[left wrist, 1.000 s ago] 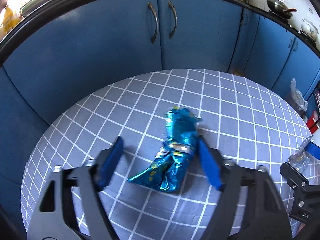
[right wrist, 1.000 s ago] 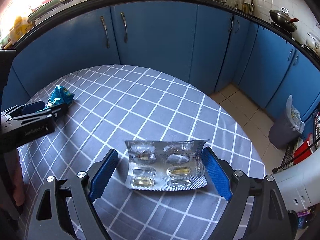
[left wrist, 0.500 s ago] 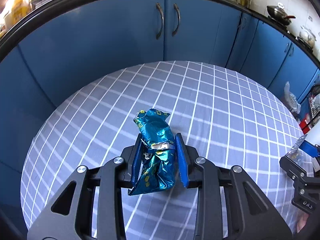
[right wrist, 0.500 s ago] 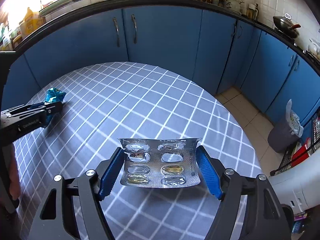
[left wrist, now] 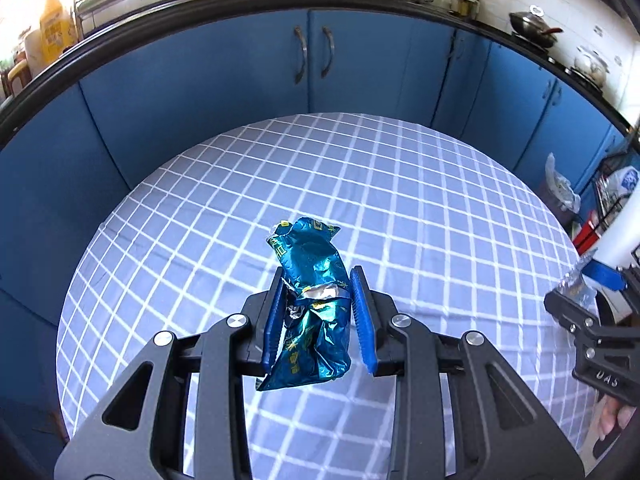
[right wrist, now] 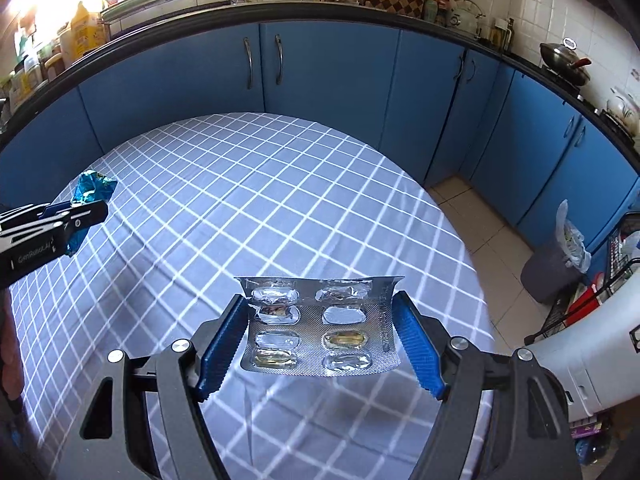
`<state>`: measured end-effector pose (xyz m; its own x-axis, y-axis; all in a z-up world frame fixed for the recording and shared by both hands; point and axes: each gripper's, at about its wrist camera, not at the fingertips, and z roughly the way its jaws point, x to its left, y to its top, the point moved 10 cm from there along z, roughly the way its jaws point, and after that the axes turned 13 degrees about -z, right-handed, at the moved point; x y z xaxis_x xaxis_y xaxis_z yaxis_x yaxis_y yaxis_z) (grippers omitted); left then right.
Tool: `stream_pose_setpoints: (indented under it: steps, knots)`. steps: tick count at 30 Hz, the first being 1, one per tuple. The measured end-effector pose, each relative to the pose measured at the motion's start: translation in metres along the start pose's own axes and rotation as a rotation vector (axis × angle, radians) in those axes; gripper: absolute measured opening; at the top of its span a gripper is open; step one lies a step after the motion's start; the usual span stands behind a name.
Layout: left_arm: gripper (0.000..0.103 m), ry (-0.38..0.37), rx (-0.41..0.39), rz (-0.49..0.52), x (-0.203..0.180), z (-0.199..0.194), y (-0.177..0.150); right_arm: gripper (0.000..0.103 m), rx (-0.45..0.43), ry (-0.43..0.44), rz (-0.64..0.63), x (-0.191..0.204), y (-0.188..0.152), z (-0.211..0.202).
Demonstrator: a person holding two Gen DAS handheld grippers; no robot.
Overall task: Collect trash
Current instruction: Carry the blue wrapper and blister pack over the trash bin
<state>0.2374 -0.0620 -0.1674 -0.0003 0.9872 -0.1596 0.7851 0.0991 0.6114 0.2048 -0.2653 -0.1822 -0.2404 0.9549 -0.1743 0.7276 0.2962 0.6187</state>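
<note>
Left gripper is clamping the blue snack wrapper between its ribbed blue pads, jaws drawn narrow after closing on it within the last second; the wrapper is hanging clear of the tablecloth. Right gripper is gripping the blister pack edge to edge, jaws standing fairly wide because the pack is broad, and the pack is riding flat above the cloth.

Progress, judged from the present layout: both visible pieces of trash are already picked up, and no further litter is showing on the table surface. Disposal is remaining. A grey bin with a plastic liner is standing on the tiled floor beside the blue cabinets, well apart from the table, and it is the likely drop point.

Materials: the wrapper is crumpled metallised film, glossy teal with yellow print and a silver inner face showing at a tear; it is deforming readily under the pads. The blister pack is a thin rectangular foil sheet with two columns of clear bubbles, several crushed, some holding amber capsules. The cloth is soft, grey-blue with a white grid, wrinkling slightly over a round table
</note>
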Motion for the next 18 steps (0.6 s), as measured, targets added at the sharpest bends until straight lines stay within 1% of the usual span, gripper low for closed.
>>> stream_pose_setpoints:
  steps: [8, 18]
  knots:
    - [0.032, -0.020, 0.007, 0.062, -0.034, -0.020, -0.025, 0.072, 0.001, -0.034, 0.011, -0.022, -0.029, -0.030]
    - [0.033, -0.084, 0.004, 0.169, -0.106, -0.039, -0.050, 0.072, 0.001, -0.095, 0.054, -0.063, -0.067, -0.059]
